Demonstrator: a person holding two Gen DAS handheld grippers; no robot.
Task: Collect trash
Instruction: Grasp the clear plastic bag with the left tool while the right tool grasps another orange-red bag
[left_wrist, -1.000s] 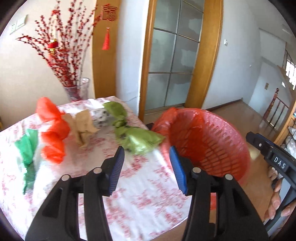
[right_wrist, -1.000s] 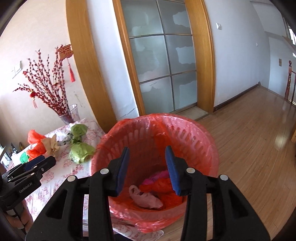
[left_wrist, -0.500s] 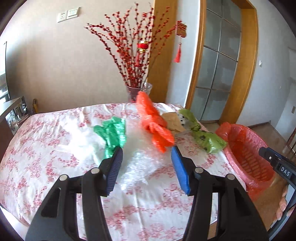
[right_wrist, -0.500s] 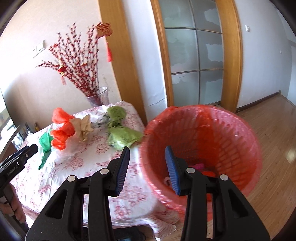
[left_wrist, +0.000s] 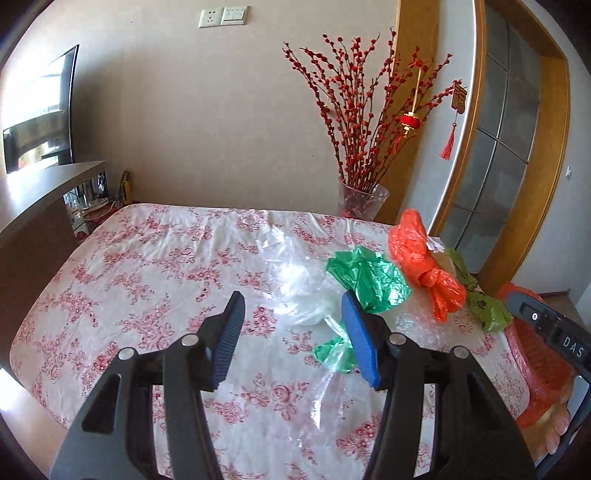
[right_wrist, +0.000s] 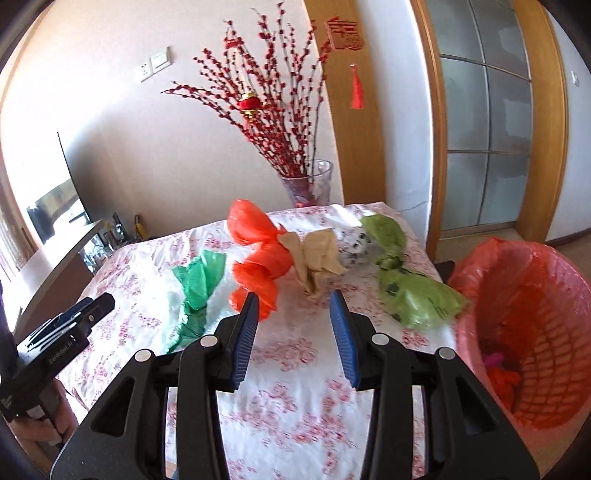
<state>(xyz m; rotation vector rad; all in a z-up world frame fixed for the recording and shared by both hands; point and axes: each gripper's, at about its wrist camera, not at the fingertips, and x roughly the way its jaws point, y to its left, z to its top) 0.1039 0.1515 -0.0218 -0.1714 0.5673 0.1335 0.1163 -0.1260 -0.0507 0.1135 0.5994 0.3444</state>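
Crumpled trash lies on a floral tablecloth (left_wrist: 147, 280): a clear plastic bag (left_wrist: 295, 280), a green bag (left_wrist: 365, 277), an orange bag (left_wrist: 424, 258), and an olive-green bag (left_wrist: 484, 306). In the right wrist view the green bag (right_wrist: 199, 280), orange bag (right_wrist: 258, 258), tan paper (right_wrist: 317, 262) and olive-green bag (right_wrist: 417, 295) lie ahead. A red lined basket (right_wrist: 532, 332) stands at the table's right edge with trash inside. My left gripper (left_wrist: 291, 332) is open and empty above the clear bag. My right gripper (right_wrist: 295, 332) is open and empty before the tan paper.
A glass vase (right_wrist: 310, 184) with red berry branches stands at the table's far edge. A dark cabinet (left_wrist: 37, 214) and a TV (left_wrist: 37, 110) are to the left. A glass door with a wooden frame (right_wrist: 487, 129) is to the right.
Both grippers have swung left from the basket toward the table. The left now faces the clear and green bags, the right faces the orange bag and tan paper. Both stay open.
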